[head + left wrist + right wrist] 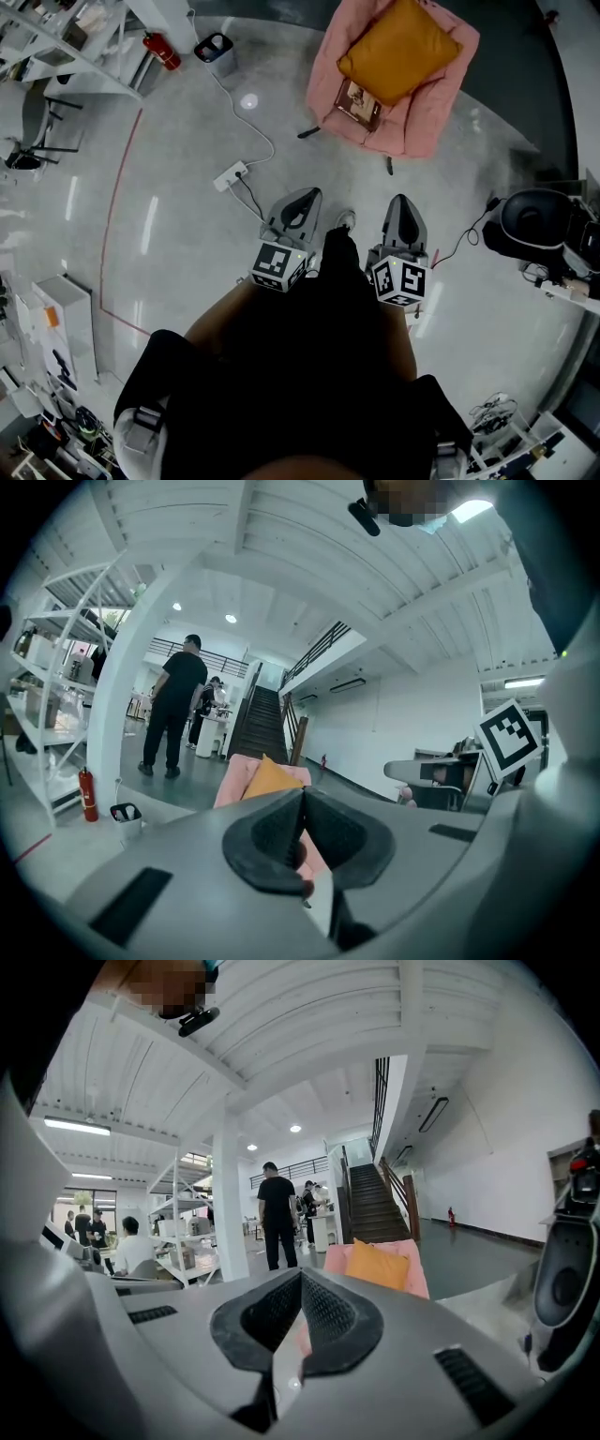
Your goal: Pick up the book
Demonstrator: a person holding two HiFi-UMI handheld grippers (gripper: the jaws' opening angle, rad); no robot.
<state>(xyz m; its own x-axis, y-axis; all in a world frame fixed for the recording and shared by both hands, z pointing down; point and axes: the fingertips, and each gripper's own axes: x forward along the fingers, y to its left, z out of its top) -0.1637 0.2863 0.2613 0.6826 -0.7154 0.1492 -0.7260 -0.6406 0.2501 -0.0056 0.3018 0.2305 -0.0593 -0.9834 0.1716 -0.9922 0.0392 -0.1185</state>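
The book (359, 101) lies on the seat of a pink armchair (427, 103), in front of an orange cushion (398, 52). My left gripper (296, 204) and right gripper (403, 214) are held side by side over the grey floor, well short of the chair and pointing toward it. In the left gripper view the left gripper (302, 794) is shut and empty, with the armchair (234, 778) beyond it. The right gripper (300, 1277) also has its pads together with nothing between them, and the cushion (378, 1265) shows ahead. The book is hidden in both gripper views.
A white power strip (230, 175) with cables lies on the floor between me and the chair. A fire extinguisher (161, 51) and a small bin (215, 49) stand far left. A black device (534, 220) sits at the right. A person (173, 705) stands near the stairs.
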